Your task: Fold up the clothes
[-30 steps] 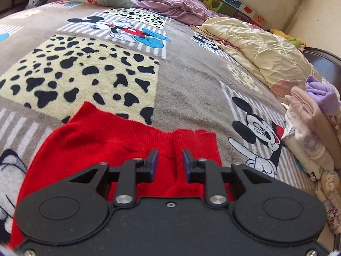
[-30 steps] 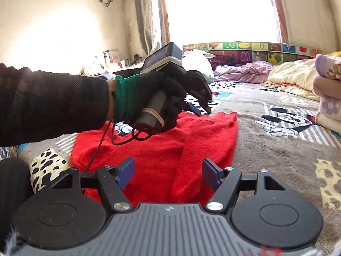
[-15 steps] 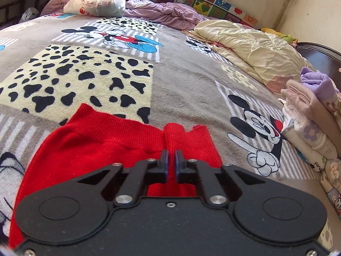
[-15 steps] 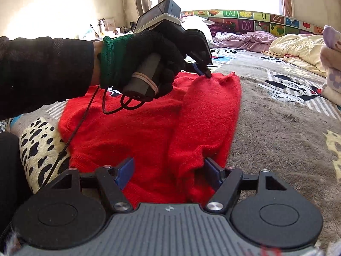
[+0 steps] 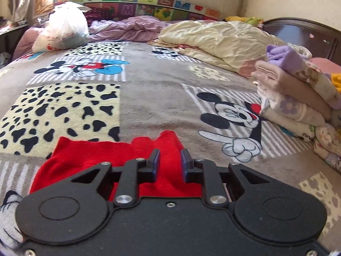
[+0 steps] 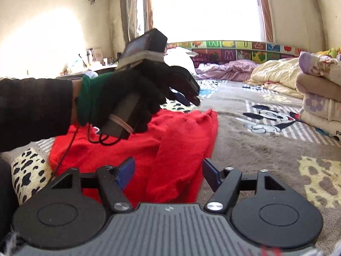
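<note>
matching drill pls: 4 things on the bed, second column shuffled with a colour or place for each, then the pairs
Things
1. knit garment
2. plastic bag
3. crumpled quilt
4. stack of folded clothes

Descriptions
A. cream, bunched up at the far right of the bed
B. white, at the far left end near the headboard
C. red, lying right in front of both grippers
D. pastel pile at the right edge, lilac piece on top

Pairs: 1-C, 2-B, 3-A, 4-D
</note>
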Demonstrator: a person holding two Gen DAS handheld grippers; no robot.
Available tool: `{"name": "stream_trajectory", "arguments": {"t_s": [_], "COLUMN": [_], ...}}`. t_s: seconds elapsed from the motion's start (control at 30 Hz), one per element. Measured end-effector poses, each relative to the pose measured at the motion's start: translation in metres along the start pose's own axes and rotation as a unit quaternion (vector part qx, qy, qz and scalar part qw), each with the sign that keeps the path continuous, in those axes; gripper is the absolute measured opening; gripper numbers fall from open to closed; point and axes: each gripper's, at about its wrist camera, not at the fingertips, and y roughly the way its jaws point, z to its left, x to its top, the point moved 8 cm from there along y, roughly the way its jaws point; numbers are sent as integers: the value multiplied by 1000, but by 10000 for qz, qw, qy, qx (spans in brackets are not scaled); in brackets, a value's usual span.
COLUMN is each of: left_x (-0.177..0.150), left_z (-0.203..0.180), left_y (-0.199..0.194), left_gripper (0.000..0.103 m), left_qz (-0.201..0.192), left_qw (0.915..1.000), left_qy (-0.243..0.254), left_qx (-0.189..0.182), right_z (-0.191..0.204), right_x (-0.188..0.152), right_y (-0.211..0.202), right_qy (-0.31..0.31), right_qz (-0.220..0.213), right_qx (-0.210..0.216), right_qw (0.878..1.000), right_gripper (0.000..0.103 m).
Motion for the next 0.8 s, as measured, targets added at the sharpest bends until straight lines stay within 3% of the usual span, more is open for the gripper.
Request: {"name": "stream_trajectory", "arguments": {"t_s": [0.07,0.17,0.3,0.4,0.5,0.57,0.7,0.8], "left_x": [-9,-22,-16,-16,-30,-30,-14,-19], "left_z": [-11,-14,-17,-28,-29,-30,-32,-30], "left_y": [17,38,29,16,27,24,-22,-61], "left_gripper": [17,23,25,25,25,25,25,25], "left_qz": [255,455,388,166,499,484,45,-128], "left_qw": [9992,9965,9949,9957,9915,9903,9957,9974], "left_qy": [297,636,753,839,1085,1181,856,651], "left_qx": [-45,305,553,347,512,548,357,287], "right_z": [9,21,19,20,21,20,15,14], "right_x": [-6,-32,-31,-32,-33,-32,-24,-18], "right_y": [6,27,26,26,25,24,9,-5], "right_qy": [-89,-404,-312,-341,-398,-344,-274,-262], "right_qz": [148,998,980,986,997,996,833,661], "right_qx": [213,315,385,394,373,367,274,239], "right_qw": [9996,9937,9940,9938,9935,9938,9958,9972], "right_gripper": [70,74,79,79,79,79,73,73]}}
